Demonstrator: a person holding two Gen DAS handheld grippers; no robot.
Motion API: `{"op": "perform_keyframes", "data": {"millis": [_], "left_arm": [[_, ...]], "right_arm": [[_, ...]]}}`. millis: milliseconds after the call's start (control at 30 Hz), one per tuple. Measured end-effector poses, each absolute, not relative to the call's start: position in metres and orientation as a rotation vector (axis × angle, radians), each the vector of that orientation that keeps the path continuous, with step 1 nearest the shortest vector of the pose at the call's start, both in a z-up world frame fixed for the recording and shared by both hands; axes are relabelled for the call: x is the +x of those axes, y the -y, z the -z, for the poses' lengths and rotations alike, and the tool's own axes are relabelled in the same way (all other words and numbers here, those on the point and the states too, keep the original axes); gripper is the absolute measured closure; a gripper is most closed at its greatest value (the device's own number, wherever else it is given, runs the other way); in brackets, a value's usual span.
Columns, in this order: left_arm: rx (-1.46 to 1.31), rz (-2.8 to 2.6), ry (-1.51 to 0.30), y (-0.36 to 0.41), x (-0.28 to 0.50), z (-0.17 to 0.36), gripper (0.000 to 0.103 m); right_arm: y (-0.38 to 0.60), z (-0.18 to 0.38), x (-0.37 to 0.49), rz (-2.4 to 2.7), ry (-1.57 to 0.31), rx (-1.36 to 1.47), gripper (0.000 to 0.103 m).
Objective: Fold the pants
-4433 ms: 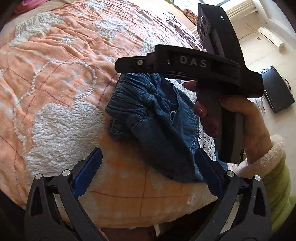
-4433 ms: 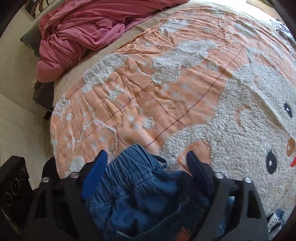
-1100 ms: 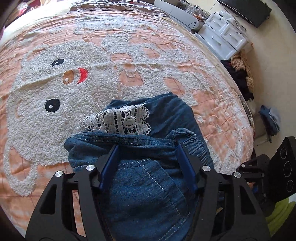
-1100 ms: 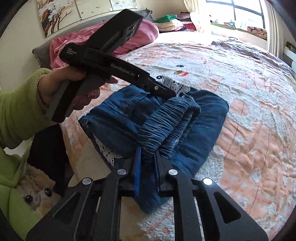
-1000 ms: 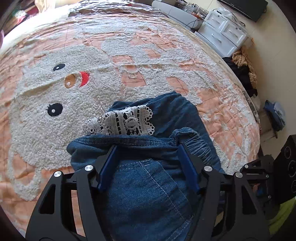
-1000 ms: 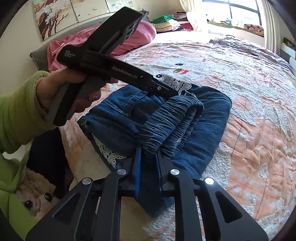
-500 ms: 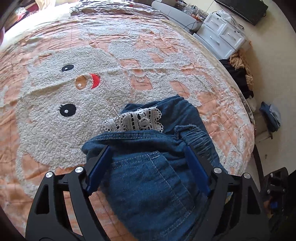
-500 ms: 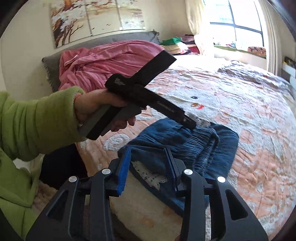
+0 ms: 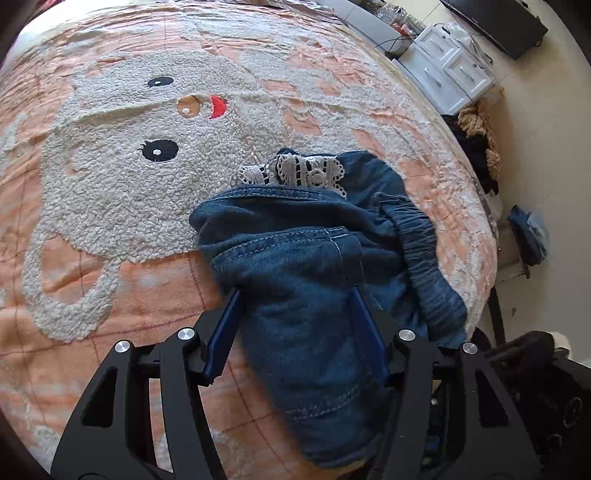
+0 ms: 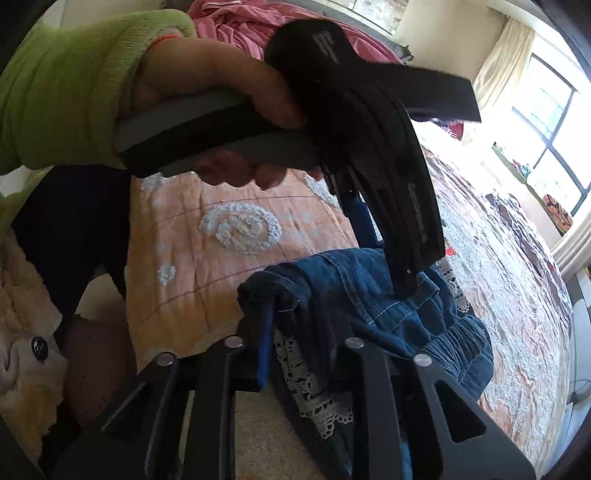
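The blue denim pants (image 9: 306, 266) lie bunched and folded near the bed's corner, white lace trim (image 9: 295, 171) at the far edge and the gathered waistband (image 9: 421, 240) on the right. My left gripper (image 9: 295, 306) is open, its blue pads either side of the near fold. In the right wrist view the pants (image 10: 369, 295) lie under the left gripper's body (image 10: 388, 177). My right gripper (image 10: 299, 332) has its jaws apart around a thick fold of denim at the pile's near corner; lace (image 10: 314, 398) shows below.
An orange quilt (image 9: 110, 166) with a white fleecy bear covers the bed. A white drawer unit (image 9: 450, 70) and clothes on the floor (image 9: 476, 144) lie beyond its right edge. A pink blanket (image 10: 240, 22) is at the bed's head.
My right gripper let go of the waistband, opened, and swung to the pile's near corner under the left hand. My left gripper drew back a little along the fold, jaws still apart.
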State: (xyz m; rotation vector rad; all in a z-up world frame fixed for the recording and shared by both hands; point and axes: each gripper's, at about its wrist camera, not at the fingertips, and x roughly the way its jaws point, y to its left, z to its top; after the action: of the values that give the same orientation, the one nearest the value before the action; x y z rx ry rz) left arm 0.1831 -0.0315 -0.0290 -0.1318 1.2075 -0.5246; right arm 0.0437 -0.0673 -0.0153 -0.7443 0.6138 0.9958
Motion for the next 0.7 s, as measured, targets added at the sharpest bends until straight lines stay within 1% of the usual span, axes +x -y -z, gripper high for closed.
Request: {"op": "perform_keyframes", "data": {"millis": [200, 433, 500, 600, 667, 700], "left_arm": [[-0.005, 0.485, -1.167, 0.047, 0.183, 0.034, 0.051], [0.014, 0.472, -1.154, 0.049, 0.181, 0.034, 0.049], [0.009, 0.47, -1.151, 0.049, 0.181, 0.034, 0.049], [0.012, 0.469, -1.149, 0.049, 0.18, 0.034, 0.049], [0.013, 0.469, -1.148, 0.049, 0.18, 0.033, 0.049], [0.015, 0.467, -1.145, 0.049, 0.181, 0.033, 0.049]], "right_arm": [[0.088, 0.015, 0.038, -1.027, -0.636, -0.664, 0.094], [0.091, 0.026, 0.037, -1.013, -0.672, -0.588, 0.095], [0.092, 0.024, 0.039, -1.019, -0.684, -0.563, 0.093], [0.095, 0.023, 0.038, -1.017, -0.703, -0.542, 0.092], [0.094, 0.022, 0.038, -1.019, -0.729, -0.534, 0.093], [0.093, 0.021, 0.04, -1.04, -0.772, -0.52, 0.093]]}}
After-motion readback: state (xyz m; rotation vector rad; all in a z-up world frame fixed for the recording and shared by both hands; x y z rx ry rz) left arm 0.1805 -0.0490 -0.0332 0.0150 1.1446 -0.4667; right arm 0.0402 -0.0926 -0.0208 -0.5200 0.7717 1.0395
